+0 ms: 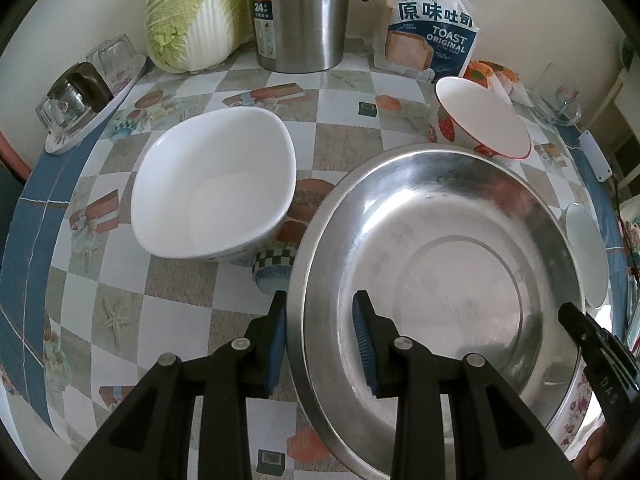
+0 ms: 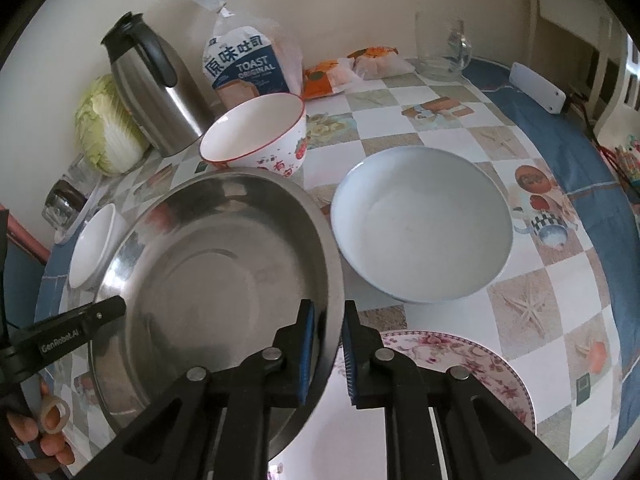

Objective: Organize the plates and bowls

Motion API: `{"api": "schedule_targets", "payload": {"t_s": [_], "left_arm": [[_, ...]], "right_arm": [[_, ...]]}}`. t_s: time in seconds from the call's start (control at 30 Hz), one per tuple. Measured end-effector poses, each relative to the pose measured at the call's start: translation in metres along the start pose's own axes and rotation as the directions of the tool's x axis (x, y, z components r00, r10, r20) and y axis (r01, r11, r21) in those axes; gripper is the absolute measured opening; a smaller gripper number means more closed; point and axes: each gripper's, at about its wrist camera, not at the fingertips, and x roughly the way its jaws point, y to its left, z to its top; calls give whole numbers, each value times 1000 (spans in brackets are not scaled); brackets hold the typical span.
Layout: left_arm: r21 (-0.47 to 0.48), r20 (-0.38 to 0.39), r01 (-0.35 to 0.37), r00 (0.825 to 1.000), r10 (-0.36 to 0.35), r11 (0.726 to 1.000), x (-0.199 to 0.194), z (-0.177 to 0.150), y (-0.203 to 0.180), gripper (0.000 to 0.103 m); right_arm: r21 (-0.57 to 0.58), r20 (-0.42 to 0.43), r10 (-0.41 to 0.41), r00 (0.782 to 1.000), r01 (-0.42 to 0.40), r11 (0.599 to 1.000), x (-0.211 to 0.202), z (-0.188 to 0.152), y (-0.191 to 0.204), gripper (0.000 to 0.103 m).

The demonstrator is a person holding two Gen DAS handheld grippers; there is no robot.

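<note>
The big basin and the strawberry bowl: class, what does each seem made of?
Big basin: metal, probably stainless steel, brushed and shiny; it mirrors its surroundings. Strawberry bowl: likely glazed ceramic, glossy white with a red rim and printed strawberries.

White bowl [image 1: 212, 184] and strawberry bowl [image 1: 480, 124] crowd the steel basin [image 1: 440, 264].

Steel basin [image 1: 440, 248]: plain silver. Square bowl [image 1: 216, 184] and round bowl [image 2: 420, 224]: white; third bowl [image 2: 256, 136]: white, red rim, strawberry print. Plate [image 2: 480, 364]: pink floral border; counter [image 1: 160, 320]: blue-edged checked cloth.
</note>
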Motion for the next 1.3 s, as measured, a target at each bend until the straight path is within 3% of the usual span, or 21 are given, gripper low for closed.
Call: {"api": "schedule_targets", "payload": {"t_s": [0.6, 1.07, 1.2, 1.3], "left_arm": [[19, 67, -24, 998, 23, 1000, -2, 5, -1, 33], [-12, 36, -19, 999, 19, 1000, 0, 3, 3, 35], [-21, 40, -26, 999, 27, 999, -5, 3, 6, 46], [-22, 48, -32, 998, 33, 999, -9, 4, 6, 48]], "right_arm": [[-14, 10, -12, 1000, 12, 1000, 4, 1, 5, 15], [-9, 1, -3, 1000, 3, 1000, 5, 1, 2, 15], [-5, 2, -8, 1000, 8, 1000, 2, 0, 1, 15], [-3, 6, -11, 1000, 11, 1000, -2, -1, 1, 16]]}}
